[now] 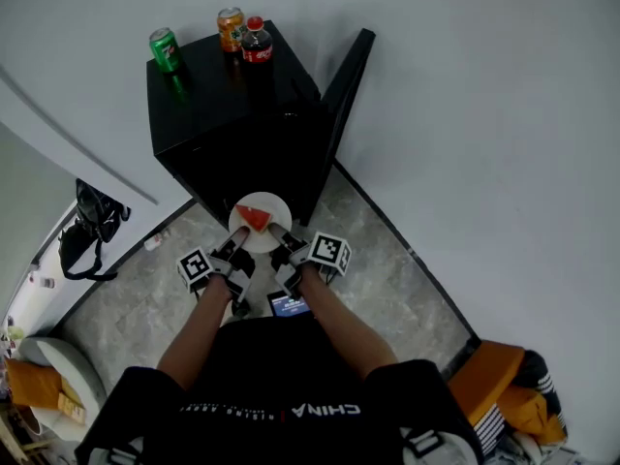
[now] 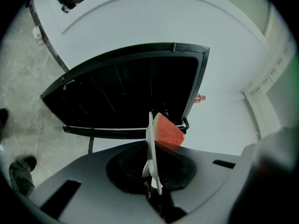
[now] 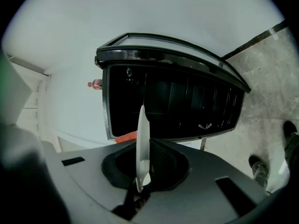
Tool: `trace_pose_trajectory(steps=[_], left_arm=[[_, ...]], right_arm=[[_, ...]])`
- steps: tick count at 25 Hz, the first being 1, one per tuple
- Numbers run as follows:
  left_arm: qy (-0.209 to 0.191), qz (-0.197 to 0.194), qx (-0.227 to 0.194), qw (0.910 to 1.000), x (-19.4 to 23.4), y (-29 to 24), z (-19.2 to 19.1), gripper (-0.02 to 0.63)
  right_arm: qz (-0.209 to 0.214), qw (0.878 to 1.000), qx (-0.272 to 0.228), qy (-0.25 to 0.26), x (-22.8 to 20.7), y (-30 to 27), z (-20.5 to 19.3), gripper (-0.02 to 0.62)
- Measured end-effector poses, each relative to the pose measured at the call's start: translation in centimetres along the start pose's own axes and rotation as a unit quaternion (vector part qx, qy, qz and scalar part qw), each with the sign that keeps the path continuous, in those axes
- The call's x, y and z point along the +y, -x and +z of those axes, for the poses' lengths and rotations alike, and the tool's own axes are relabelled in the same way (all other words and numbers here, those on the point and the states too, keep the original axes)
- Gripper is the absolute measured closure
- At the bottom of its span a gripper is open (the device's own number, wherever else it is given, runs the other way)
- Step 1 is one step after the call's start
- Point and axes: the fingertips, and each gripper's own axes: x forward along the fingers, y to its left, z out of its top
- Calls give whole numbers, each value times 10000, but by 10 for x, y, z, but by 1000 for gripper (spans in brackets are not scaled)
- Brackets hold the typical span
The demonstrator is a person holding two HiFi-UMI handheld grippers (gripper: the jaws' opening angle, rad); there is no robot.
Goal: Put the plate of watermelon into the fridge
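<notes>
1. Left gripper (image 1: 236, 242): the jaws are closed onto the near-left rim of the plate (image 1: 260, 211). In the left gripper view the rim runs edge-on between them.
2. Right gripper (image 1: 279, 232): the jaws are closed onto the near-right rim of the same plate. The two grippers carry it together, side by side.
3. Plate: white, round and thin, held roughly level just ahead of both sets of fingertips and clear of the floor.
4. Watermelon slice (image 1: 254, 217): a single red wedge with a pale rind edge. It lies on the plate beyond the jaws, slightly toward the left gripper's side and untouched by either gripper.
5. Fridge (image 1: 232, 114): a low black cabinet directly ahead of both grippers. Its dark cavity faces them and the plate's far rim is near the opening, not yet inside.
6. Door (image 1: 347, 85): it stands open on the right gripper's side. Judgement: the coming move is a straight, level push forward, with both grippers about equally near, and the right one must stay clear of the door.
7. On the fridge top, farthest away: a green can (image 1: 165, 49), an orange can (image 1: 231, 27) and a cola bottle (image 1: 257, 42).
</notes>
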Motion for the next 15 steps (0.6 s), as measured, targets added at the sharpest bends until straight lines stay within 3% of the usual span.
trace_pose_trajectory(steps=[8, 15], left_arm=[[-141, -101, 398, 9991, -9, -6, 24, 577], [-82, -133, 491, 9987, -7, -9, 30, 577]], right_arm=[[22, 9992, -395, -100, 10, -18, 1, 568], [-60, 9987, -509, 8, 13, -21, 3, 568]])
